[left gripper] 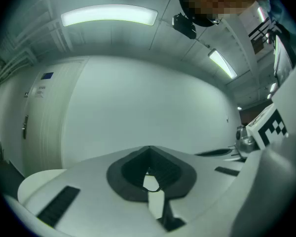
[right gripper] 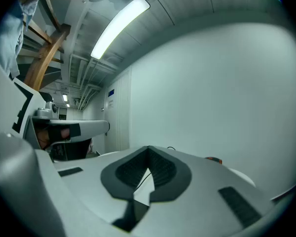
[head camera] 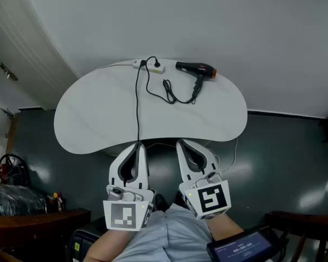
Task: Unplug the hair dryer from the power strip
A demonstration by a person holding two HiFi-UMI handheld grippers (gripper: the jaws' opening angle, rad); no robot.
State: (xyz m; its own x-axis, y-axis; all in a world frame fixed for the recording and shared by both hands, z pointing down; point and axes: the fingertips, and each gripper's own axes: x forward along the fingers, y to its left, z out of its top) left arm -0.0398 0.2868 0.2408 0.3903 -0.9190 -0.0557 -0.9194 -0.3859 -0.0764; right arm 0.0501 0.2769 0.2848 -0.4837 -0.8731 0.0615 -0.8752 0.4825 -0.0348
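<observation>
Left tool (head camera: pixel 138 145): jaws together, empty, at the surface's (head camera: pixel 93 119) 6 o'clock edge.
Right tool (head camera: pixel 181 143): jaws together, empty, just beside it.
Hair dryer (head camera: pixel 195 70): lying at 1 o'clock.
Power strip (head camera: pixel 151 66): at 12 o'clock, the dryer's cord (head camera: pixel 169 91) leading to it.

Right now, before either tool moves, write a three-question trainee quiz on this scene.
1. True or false: the hair dryer lies at the table's near edge, beside the tools.
2. Pick one. The left tool and right tool are: A) both shut, holding nothing; B) both open; C) gripping a cord.
3. Fill in: the hair dryer's plug sits in the white ____.
Key: 1 false, it lies at the far edge; 2 A; 3 power strip.
</observation>
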